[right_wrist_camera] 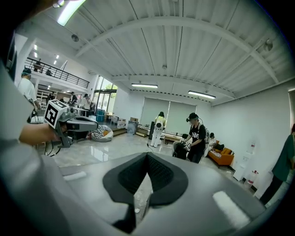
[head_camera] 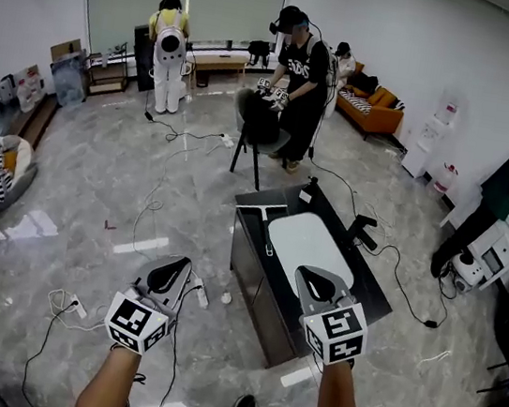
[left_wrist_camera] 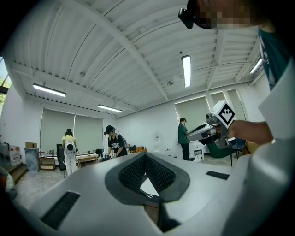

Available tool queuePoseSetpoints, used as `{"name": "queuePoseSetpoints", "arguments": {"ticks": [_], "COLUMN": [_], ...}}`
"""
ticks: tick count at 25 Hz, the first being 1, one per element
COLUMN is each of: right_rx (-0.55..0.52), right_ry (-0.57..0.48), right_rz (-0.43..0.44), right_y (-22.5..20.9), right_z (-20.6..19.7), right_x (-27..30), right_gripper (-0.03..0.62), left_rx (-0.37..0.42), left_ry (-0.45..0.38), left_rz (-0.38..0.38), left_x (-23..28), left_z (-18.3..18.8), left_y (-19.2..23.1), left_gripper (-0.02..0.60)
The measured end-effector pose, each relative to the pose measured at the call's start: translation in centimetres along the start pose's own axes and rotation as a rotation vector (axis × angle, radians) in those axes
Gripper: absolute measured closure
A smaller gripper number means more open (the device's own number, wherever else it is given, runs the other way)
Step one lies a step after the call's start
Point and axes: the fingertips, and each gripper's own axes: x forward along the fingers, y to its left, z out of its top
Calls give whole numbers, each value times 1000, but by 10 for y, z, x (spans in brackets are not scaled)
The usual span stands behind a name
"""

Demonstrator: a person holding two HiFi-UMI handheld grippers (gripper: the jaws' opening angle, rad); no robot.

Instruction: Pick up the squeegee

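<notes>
The squeegee (head_camera: 261, 212) lies on the far left part of a low black table (head_camera: 253, 274), its pale blade across the far end and its handle running back beside a white panel (head_camera: 310, 244). My left gripper (head_camera: 171, 273) hangs over the floor left of the table, shut and empty. My right gripper (head_camera: 318, 279) hovers over the table's near end, short of the squeegee, also shut and empty. In the left gripper view the jaws (left_wrist_camera: 145, 156) meet at the tips, and likewise in the right gripper view (right_wrist_camera: 147, 156). Neither gripper view shows the squeegee.
Cables (head_camera: 156, 193) and scraps of paper (head_camera: 28, 226) lie on the grey floor. A person with grippers (head_camera: 298, 72) stands at a black chair (head_camera: 259, 123) beyond the table. Another person (head_camera: 168, 52) stands at the back, a third (head_camera: 496, 201) at the right. An orange sofa (head_camera: 373, 107) is far right.
</notes>
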Motion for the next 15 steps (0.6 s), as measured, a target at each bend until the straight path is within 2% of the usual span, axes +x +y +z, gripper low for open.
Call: {"name": "queuePoseSetpoints", "arguments": {"ticks": [9, 15], "right_rx": [-13, -5], "right_ry": [-18, -24], "right_rz": [79, 103], "right_y": [-60, -81], "right_z": [-8, -13], "right_x": [32, 44], "right_gripper": [585, 585], "left_rx": [3, 8], "left_ry": [14, 24], "left_rz": [79, 95], "left_x": [55, 77], "left_z": [2, 3], "left_y": [-9, -14], "left_gripper": [577, 577]}}
